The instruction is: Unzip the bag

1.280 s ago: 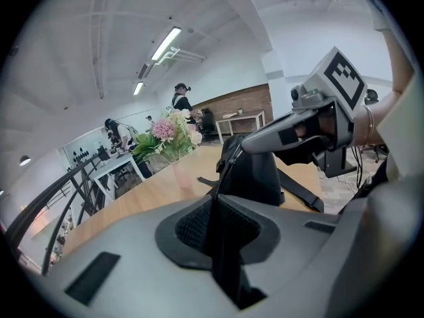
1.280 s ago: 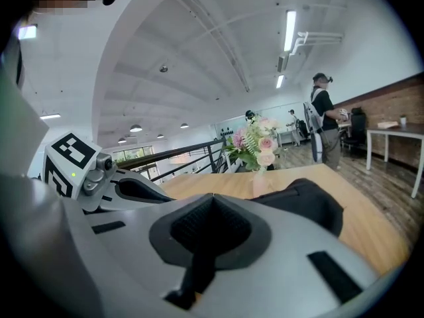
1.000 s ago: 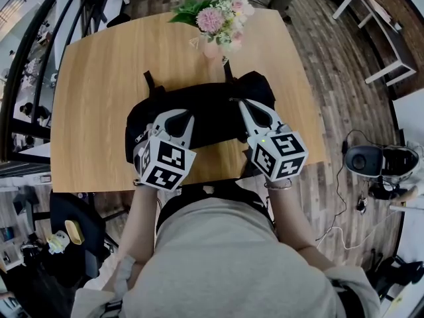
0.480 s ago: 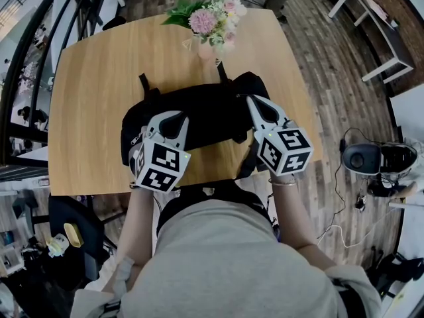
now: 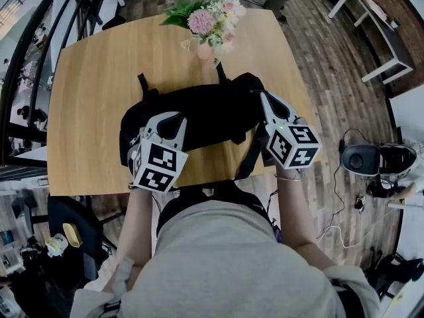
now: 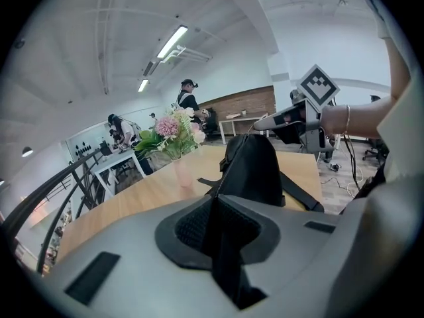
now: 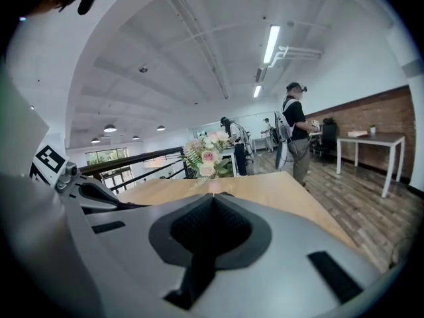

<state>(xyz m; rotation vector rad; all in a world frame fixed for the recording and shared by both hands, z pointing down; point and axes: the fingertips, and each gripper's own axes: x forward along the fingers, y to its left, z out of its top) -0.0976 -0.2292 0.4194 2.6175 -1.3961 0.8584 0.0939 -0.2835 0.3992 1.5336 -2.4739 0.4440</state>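
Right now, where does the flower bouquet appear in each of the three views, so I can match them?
Head view: the flower bouquet is at top centre, beyond the black bag.
Left gripper view: left of centre, to the left of the bag.
Right gripper view: just left of centre.
Shared landmark: the wooden table it stands on.

The right tongs [image 7: 213, 197] are pressed together. Beyond their tips, pink flowers [image 7: 207, 152] stand on the wooden desk [image 7: 291, 192].
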